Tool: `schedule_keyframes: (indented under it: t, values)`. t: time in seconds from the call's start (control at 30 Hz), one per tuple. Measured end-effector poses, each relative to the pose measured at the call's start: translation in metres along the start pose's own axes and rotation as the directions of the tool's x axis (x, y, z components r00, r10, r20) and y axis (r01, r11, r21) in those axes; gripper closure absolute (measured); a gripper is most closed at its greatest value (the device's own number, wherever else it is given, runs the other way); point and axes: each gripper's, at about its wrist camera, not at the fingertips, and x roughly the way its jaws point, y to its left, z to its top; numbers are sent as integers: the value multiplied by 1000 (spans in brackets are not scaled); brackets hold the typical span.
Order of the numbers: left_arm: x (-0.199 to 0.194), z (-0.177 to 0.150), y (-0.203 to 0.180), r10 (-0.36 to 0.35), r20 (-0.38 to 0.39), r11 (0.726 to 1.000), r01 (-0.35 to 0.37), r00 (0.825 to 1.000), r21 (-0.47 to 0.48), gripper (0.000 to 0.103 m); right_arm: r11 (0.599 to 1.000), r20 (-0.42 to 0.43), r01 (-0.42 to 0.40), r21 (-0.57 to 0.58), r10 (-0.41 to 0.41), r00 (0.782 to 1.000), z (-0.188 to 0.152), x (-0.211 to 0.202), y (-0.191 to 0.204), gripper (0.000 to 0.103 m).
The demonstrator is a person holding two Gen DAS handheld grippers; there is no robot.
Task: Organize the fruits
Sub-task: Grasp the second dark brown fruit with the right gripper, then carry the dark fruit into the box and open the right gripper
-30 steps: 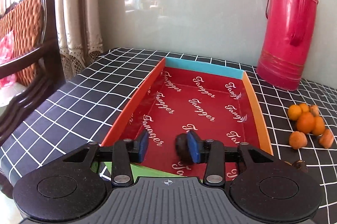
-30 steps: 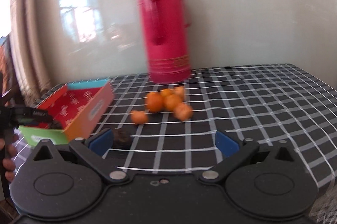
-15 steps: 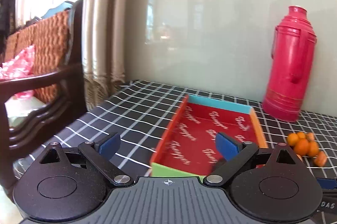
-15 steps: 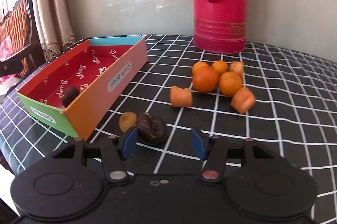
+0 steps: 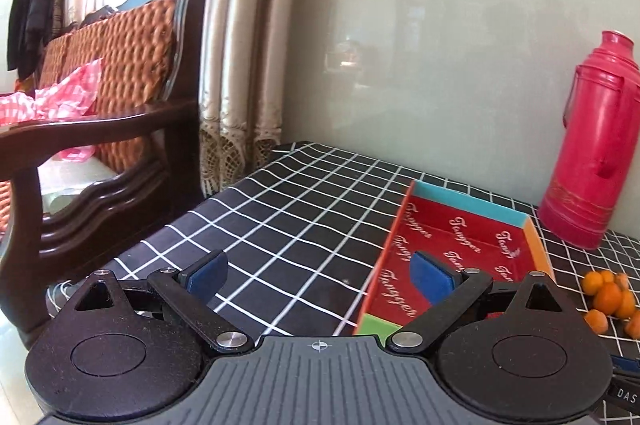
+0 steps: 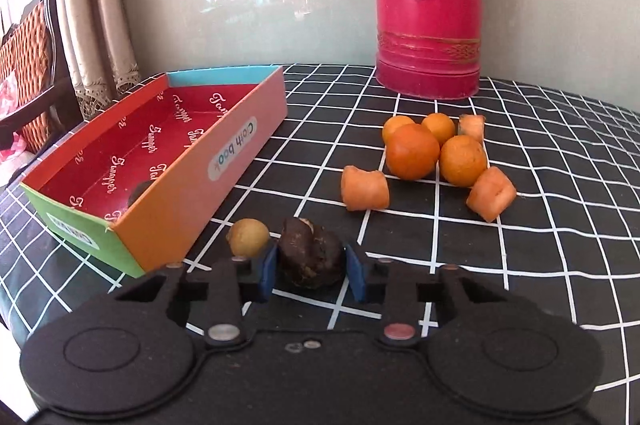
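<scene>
My right gripper [image 6: 311, 267] is shut on a dark brown fruit [image 6: 311, 252] that rests on the checked tablecloth. A small yellow-brown fruit [image 6: 248, 237] lies just left of it. The red-lined cardboard box [image 6: 236, 137] stands to the left, with one dark fruit [image 6: 138, 191] inside. Several oranges [image 6: 412, 151] and orange chunks [image 6: 365, 188] lie behind. My left gripper [image 5: 318, 273] is open and empty, raised left of the box [image 5: 456, 225].
A tall red thermos [image 6: 428, 1] stands at the back against the wall. A dark wooden chair [image 5: 100, 153] with a woven back stands beyond the table's left edge, by the curtains [image 5: 244, 37].
My left gripper let go of a dark fruit in the box, opened wide and drew back to the left. My right gripper came down and closed on the dark brown fruit.
</scene>
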Motion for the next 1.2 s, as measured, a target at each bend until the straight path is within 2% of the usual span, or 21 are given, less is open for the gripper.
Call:
schedule_keyframes:
  t: [0.13, 0.27, 0.33, 0.53, 0.77, 0.8, 0.87, 0.9, 1.0, 1.07, 1.2]
  values:
    - [-1, 0, 9, 26, 10, 999, -26, 1000, -22, 5, 1000, 91, -30, 7, 30, 995, 6, -15, 7, 75]
    - [2, 0, 18, 52, -1, 998, -52, 999, -40, 4, 995, 202, -99, -23, 101, 974, 14, -32, 21, 75]
    - [3, -1, 23, 66, -6, 996, -66, 998, -53, 4, 989, 228, -139, -42, 145, 963, 17, -35, 30, 75]
    - [5, -3, 39, 110, -17, 990, -111, 994, -88, 3, 977, 194, -199, -83, 211, 958, 25, -12, 68, 75]
    - [5, -7, 44, 141, -7, 988, -141, 990, -58, 2, 966, 132, -238, -100, 250, 959, 22, 15, 107, 74]
    - [5, -7, 45, 147, -8, 988, -147, 989, -55, 2, 966, 138, -237, -103, 250, 958, 20, 11, 109, 70]
    - [5, -7, 46, 151, -7, 987, -151, 988, -53, 2, 966, 159, -242, -95, 254, 954, 20, 4, 106, 47]
    - [5, -7, 46, 153, -5, 987, -153, 988, -53, 2, 968, 187, -235, -87, 247, 951, 20, -1, 103, 42]
    - [5, -6, 41, 143, 0, 989, -143, 990, -44, 2, 979, 259, -193, -62, 203, 944, 22, -17, 89, 38]
    - [4, -7, 33, 132, 6, 991, -132, 991, -29, 2, 988, 296, -154, -30, 156, 942, 23, -27, 74, 30]
    - [-1, -7, 15, 100, 38, 995, -100, 994, 12, 2, 998, 333, -42, 54, 22, 943, 22, -42, 40, 22]
